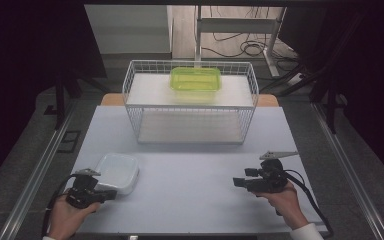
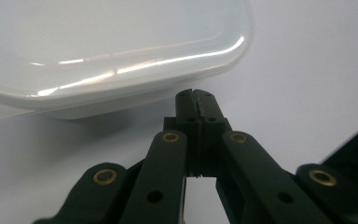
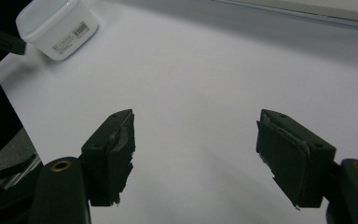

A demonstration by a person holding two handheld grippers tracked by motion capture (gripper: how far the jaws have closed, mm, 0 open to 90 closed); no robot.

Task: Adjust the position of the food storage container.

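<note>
A white lidded plastic container (image 1: 117, 172) sits on the pale table near its front left; its glossy lid (image 2: 116, 46) looms close in the left gripper view, and it lies small and far off (image 3: 58, 25) in the right gripper view. My left gripper (image 1: 111, 194) is shut with nothing in it, its tips (image 2: 196, 97) just short of the container's near edge. At the front right, my right gripper (image 1: 236, 182) stands open over bare table, nothing between its fingers (image 3: 116, 140). A green lidded container (image 1: 195, 80) rests on the top shelf of a white wire rack (image 1: 190, 102).
The wire rack stands at the back middle of the table, with a white lower shelf (image 1: 190, 127). Metal rails run along the table's left (image 1: 35, 175) and right (image 1: 350, 165). Cables lie on the floor behind (image 1: 240, 47).
</note>
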